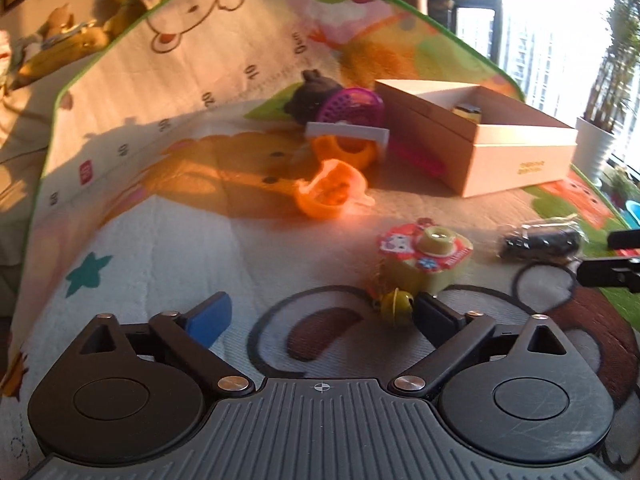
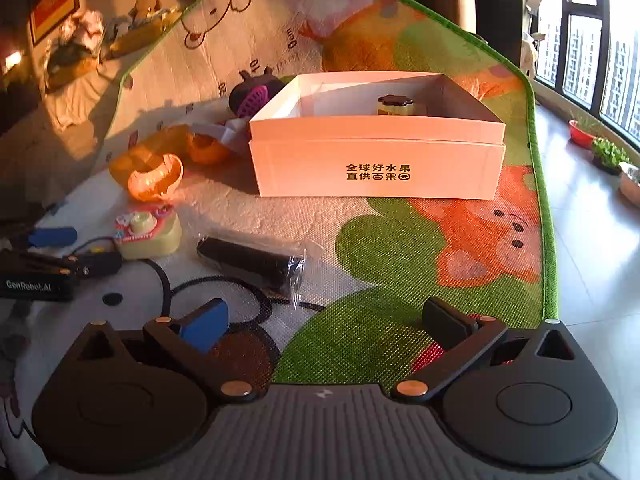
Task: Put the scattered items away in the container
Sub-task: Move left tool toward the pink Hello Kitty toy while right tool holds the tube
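Observation:
A white cardboard box (image 2: 312, 168) stands on the play mat with a small yellow jar with a dark lid (image 2: 396, 106) inside. In the left wrist view my left gripper (image 1: 322, 318) is open just short of a yellow toy camera with a red sticker (image 1: 430, 260). The toy's bell (image 1: 394, 304) lies beside the black right finger, and nothing is between the pads. My right gripper (image 2: 326, 324) is open and empty over the mat. A black item in a clear bag (image 2: 252, 262) lies ahead of it to the left. An orange shell (image 1: 328, 192), an orange ring (image 1: 348, 152) and a purple basket (image 1: 352, 106) lie left of the box (image 1: 516, 160).
The cartoon play mat has a green border (image 2: 540, 184), with grey tiled floor (image 2: 592, 240) beyond it on the right. Potted plants (image 2: 608, 152) stand by the windows. Cluttered soft things (image 2: 76, 56) lie past the mat's far left edge. A dark toy (image 1: 310, 94) sits behind the purple basket.

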`<state>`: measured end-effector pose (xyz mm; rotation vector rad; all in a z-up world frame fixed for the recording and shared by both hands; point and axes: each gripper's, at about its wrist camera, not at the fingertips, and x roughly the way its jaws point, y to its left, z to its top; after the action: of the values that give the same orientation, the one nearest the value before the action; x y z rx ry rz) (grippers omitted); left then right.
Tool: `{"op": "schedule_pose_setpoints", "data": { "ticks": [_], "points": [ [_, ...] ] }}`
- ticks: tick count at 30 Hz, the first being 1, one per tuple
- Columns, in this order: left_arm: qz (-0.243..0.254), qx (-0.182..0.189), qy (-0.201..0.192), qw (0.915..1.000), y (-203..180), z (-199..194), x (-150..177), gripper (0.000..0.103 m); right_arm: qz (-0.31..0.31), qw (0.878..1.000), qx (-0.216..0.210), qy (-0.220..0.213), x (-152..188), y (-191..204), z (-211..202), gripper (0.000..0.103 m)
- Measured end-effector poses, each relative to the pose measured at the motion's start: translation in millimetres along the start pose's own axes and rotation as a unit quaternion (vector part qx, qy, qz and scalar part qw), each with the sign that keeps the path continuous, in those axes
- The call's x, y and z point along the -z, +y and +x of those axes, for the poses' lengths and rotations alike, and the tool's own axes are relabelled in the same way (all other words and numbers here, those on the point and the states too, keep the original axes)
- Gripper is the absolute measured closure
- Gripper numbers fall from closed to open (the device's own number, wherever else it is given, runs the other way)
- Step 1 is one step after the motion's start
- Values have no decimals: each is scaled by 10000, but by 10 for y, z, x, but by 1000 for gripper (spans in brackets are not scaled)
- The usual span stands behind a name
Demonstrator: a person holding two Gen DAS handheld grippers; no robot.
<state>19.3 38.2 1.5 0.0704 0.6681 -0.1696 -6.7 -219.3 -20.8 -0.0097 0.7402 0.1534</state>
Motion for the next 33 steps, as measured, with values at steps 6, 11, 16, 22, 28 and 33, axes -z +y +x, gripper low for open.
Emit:
{"op": "schedule_pose_setpoints", "data": {
  "ticks": [6, 11, 16, 22, 28, 33],
  "points": [
    [-98, 2, -126, 9999, 21, -18, 31, 0, -157, 9998, 115, 54, 4, 53, 9, 0],
    [-238, 13, -238, 9994, 44, -42, 49, 0, 152, 9991, 375, -116, -7, -40, -54, 0],
    [-352, 67, -292, 9989, 74, -55, 58, 0, 57, 9887, 1463, -330, -77, -102, -53, 0],
    [-486, 136, -338, 9982, 116, -59, 64, 0, -270, 9939, 877, -616, -145, 79, -252, 0],
    [-583, 198, -391, 9973, 140, -70, 75, 0, -879, 9940, 312, -578, -176, 456, -131, 0],
    [-678, 254, -447, 9964, 166, -83, 86, 0, -666, 9969, 333, -243, -251, 504, 177, 0]
  ]
}}
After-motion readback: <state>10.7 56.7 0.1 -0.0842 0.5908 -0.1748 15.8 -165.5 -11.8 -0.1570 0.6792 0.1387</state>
